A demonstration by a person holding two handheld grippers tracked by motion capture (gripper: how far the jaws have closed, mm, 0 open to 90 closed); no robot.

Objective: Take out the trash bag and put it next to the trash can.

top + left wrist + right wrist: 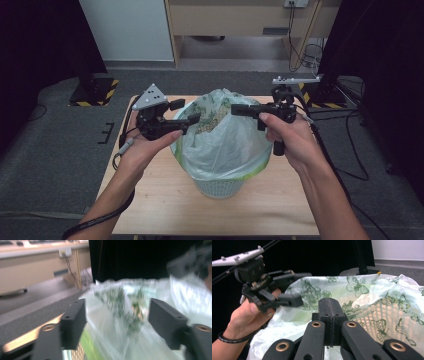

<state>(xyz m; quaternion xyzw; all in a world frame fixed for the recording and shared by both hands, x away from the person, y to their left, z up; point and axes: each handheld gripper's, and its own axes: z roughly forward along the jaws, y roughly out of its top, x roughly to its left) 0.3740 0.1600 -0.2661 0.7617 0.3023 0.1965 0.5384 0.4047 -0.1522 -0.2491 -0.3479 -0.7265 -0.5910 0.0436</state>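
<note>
High view: plastic bag [220,142] lines white basket [220,187] at table [165,200] centre, rim folded over basket, likely for fitting liner. Left gripper [192,111] at bag's left rim, jaws apart, nothing clamped, bag film between. Right gripper [239,108] at bag's right rim, jaws together, empty. Count: one bag, one basket, two grippers.

I see a light wooden table [280,210] on grey carpet [45,165]. Black curtains [35,40] close off both sides. Past the table's far edge stands a white wall panel [125,27] and a pale wooden desk [240,17] with cables [307,52] hanging beside it. Yellow-and-black striped stand bases [95,90] sit off both far corners.
</note>
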